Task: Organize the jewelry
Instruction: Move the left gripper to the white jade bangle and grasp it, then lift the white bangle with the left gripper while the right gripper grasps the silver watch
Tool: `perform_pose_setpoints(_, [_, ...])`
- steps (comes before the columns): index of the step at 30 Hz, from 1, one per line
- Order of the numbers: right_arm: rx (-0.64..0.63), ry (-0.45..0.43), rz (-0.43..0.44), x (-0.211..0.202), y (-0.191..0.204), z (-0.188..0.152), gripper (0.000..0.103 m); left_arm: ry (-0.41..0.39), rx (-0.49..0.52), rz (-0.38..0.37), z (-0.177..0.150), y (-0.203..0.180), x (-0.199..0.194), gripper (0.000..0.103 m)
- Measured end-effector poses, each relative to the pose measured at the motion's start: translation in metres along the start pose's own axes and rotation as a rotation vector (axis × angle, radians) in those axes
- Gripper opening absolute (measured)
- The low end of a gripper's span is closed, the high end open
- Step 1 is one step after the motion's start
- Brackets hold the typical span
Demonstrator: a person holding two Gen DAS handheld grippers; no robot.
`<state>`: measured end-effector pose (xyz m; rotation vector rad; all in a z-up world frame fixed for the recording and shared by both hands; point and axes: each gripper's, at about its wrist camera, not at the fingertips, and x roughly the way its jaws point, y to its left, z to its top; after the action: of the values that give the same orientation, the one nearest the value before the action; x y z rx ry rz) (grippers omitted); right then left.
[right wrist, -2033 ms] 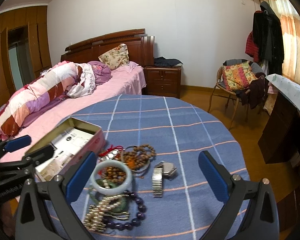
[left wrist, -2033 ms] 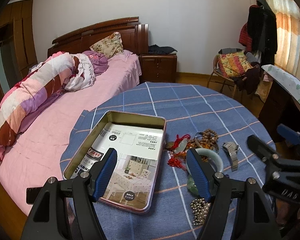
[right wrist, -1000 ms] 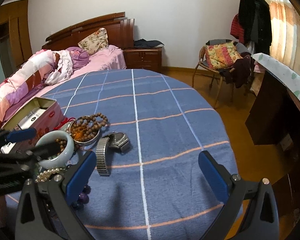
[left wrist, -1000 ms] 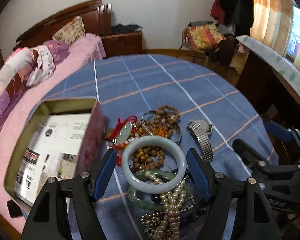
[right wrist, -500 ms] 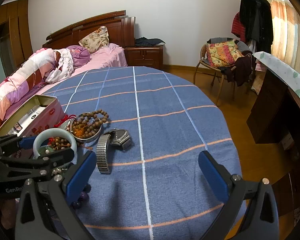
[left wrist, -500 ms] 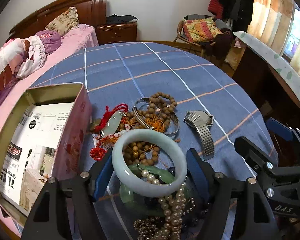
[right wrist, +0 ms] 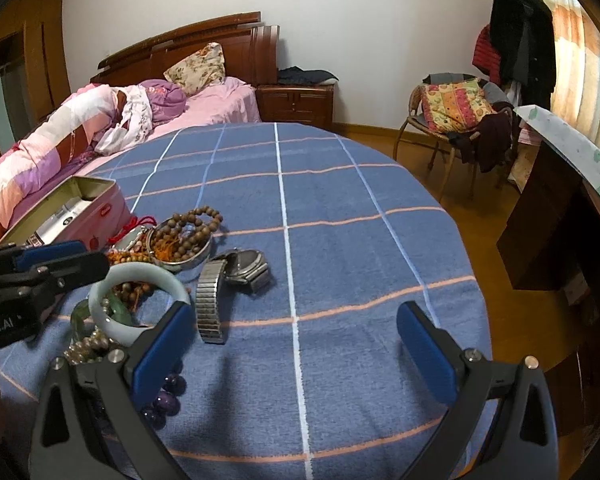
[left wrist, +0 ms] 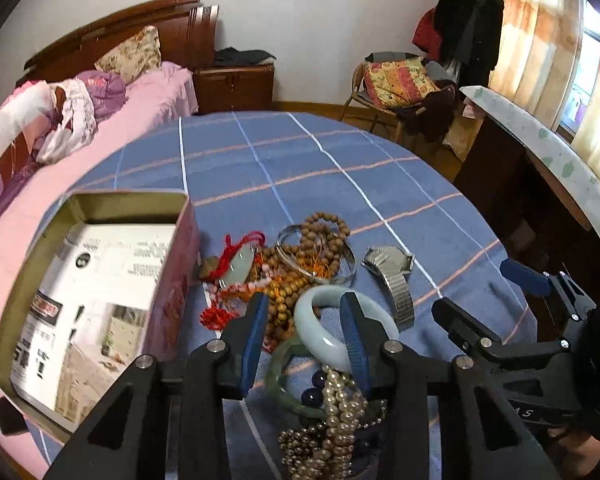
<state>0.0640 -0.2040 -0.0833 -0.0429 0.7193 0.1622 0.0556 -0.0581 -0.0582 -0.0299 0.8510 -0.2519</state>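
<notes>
A pale jade bangle [left wrist: 320,344] lies on a heap of jewelry on the blue checked tablecloth [left wrist: 300,160]. My left gripper [left wrist: 304,316] straddles the bangle's left rim, one finger inside the ring and one outside. Its jaws are closing, and a gap still shows between the outer pad and the rim. From the right wrist view the same bangle [right wrist: 139,272] sits just under the left gripper [right wrist: 87,256]. My right gripper [right wrist: 295,344] hangs open over bare cloth, holding nothing. An open tin box [left wrist: 99,208] stands left of the heap.
Around the bangle lie a green bangle [left wrist: 279,372], a pearl strand [left wrist: 336,420], wooden bead strings [left wrist: 324,240], a red-corded pendant [left wrist: 239,264] and a metal watch [left wrist: 392,272]. Beyond the round table are a bed [right wrist: 219,100], a chair [right wrist: 452,116] and a desk [right wrist: 560,184].
The left gripper's jaws have narrowed from wide open. One finger now stands inside the pale bangle's ring instead of both outside it. The right gripper has stayed put.
</notes>
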Motion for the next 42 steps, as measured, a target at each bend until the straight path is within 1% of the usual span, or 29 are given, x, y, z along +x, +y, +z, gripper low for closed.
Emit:
perform_pose_setpoints(3, [-0.012,0.002,0.000,0.000,0.002,-0.001,0.103,0.021,0.004,0.015,-0.001,0.000,0.006,0.039])
perform_pose_setpoints(4, [-0.013,0.003,-0.001,0.001,0.002,-0.001,0.103,0.025,0.003,0.004,-0.001,0.000,0.008,0.042])
perform_pose_setpoints(5, [-0.014,0.004,-0.001,0.001,0.002,-0.001,0.103,0.026,0.004,0.006,-0.001,-0.001,0.009,0.051])
perform_pose_setpoints(6, [-0.015,0.005,-0.001,0.001,0.002,-0.002,0.103,0.026,0.006,0.014,-0.001,-0.002,0.009,0.056])
perform_pose_setpoints(7, [-0.014,0.004,-0.004,0.001,0.002,-0.002,0.103,0.027,0.013,0.030,-0.002,-0.002,0.012,0.057])
perform_pose_setpoints(8, [-0.012,0.004,-0.001,0.001,0.001,-0.002,0.103,0.035,0.018,0.031,-0.003,-0.001,0.014,0.057])
perform_pose_setpoints(9, [-0.013,0.004,-0.002,0.001,0.003,-0.002,0.103,0.050,0.014,0.017,-0.004,0.000,0.017,0.057])
perform_pose_setpoints(10, [-0.014,0.004,-0.003,0.001,0.003,-0.002,0.103,0.058,0.011,0.009,-0.004,0.000,0.019,0.056])
perform_pose_setpoints(11, [-0.013,0.004,-0.003,0.001,0.003,-0.001,0.103,0.060,0.020,0.007,-0.004,-0.002,0.019,0.050])
perform_pose_setpoints(12, [-0.012,0.004,0.000,0.001,0.003,-0.001,0.103,0.062,0.031,0.007,-0.004,-0.004,0.019,0.042])
perform_pose_setpoints(13, [-0.012,0.005,0.000,0.002,0.003,-0.001,0.103,0.070,0.041,0.013,-0.004,-0.006,0.019,0.029])
perform_pose_setpoints(15, [-0.012,0.006,-0.002,0.002,0.003,-0.002,0.103,0.090,0.044,-0.001,-0.004,-0.008,0.021,0.023])
perform_pose_setpoints(16, [-0.013,0.007,-0.001,0.002,0.003,-0.002,0.103,0.097,0.045,-0.010,-0.005,-0.008,0.021,0.017])
perform_pose_setpoints(17, [-0.013,0.007,-0.001,0.002,0.003,-0.002,0.103,0.101,0.040,-0.015,-0.006,-0.007,0.021,0.014])
perform_pose_setpoints(20, [-0.018,0.014,0.006,0.003,0.003,-0.001,0.103,0.092,0.059,-0.008,-0.008,-0.010,0.018,0.013])
perform_pose_setpoints(22, [-0.024,0.014,0.011,0.004,0.003,0.000,0.103,0.079,0.051,-0.012,-0.008,-0.008,0.014,0.012])
perform_pose_setpoints(26, [-0.023,0.016,0.010,0.004,0.001,0.002,0.103,0.004,0.021,0.005,-0.001,0.000,-0.006,0.012])
perform_pose_setpoints(29, [-0.021,0.028,0.044,0.006,0.000,0.006,0.103,-0.048,0.004,0.020,0.006,0.008,-0.021,0.012])
perform_pose_setpoints(33, [-0.079,0.040,0.066,0.009,0.015,0.012,0.100,-0.095,-0.020,0.027,0.012,0.017,-0.037,0.012])
perform_pose_setpoints(38, [-0.143,0.072,0.052,0.026,0.032,0.023,0.099,-0.143,-0.037,0.038,0.023,0.025,-0.052,0.012])
perform_pose_setpoints(40, [-0.151,0.101,0.040,0.034,0.034,0.025,0.095,-0.151,-0.040,0.040,0.026,0.028,-0.055,0.012])
perform_pose_setpoints(42, [-0.155,0.147,0.061,0.046,0.035,0.024,0.084,-0.163,-0.049,0.056,0.027,0.035,-0.058,0.012])
